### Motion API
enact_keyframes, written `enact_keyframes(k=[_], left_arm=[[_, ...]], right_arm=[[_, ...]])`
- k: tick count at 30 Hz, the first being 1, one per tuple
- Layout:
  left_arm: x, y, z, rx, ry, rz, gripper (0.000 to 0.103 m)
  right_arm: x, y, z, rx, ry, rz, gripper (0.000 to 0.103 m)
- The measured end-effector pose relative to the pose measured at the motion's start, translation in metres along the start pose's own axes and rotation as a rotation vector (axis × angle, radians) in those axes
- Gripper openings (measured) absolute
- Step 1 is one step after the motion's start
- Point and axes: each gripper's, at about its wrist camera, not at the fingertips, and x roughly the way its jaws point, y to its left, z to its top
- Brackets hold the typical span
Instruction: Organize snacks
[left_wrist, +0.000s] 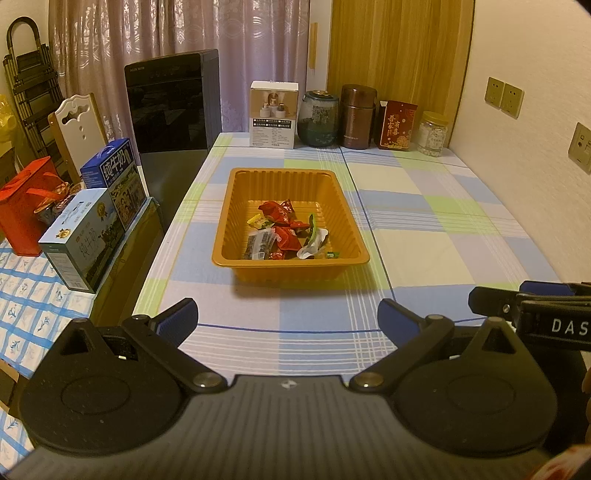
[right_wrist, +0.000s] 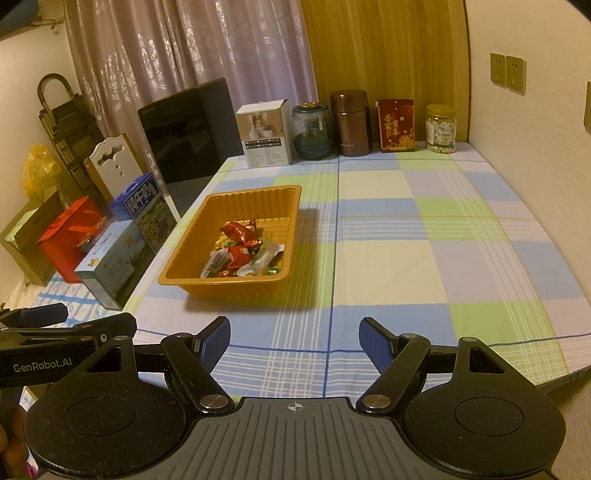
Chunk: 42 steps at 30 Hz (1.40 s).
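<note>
Both claws, left gripper (left_wrist: 288, 321) and right gripper (right_wrist: 294, 341), stand open and empty near me. Snacks (left_wrist: 286, 230) lie in the orange tray (left_wrist: 229, 206) further ahead. I judge sorting is nearly finished; next I check nothing remains outside.

We see snacks (left_wrist: 282, 229) in the tray (left_wrist: 236, 206) at twelve o'clock; jars (left_wrist: 318, 120), perhaps, behind it.

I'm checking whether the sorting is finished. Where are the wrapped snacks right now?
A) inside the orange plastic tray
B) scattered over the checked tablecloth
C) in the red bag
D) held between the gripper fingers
A: the wrapped snacks all lie inside the orange plastic tray, and the checked tablecloth around it shows none.
</note>
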Motion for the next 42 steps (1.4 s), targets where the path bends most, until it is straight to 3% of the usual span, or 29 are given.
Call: enact_keyframes(k=[42], left_arm=[[-0.0003,-0.0062,-0.0009,-0.001,-0.021,-0.013,0.103]], right_arm=[[0.0018,-0.0011,-0.0012,0.008,-0.003,-0.001,0.077]])
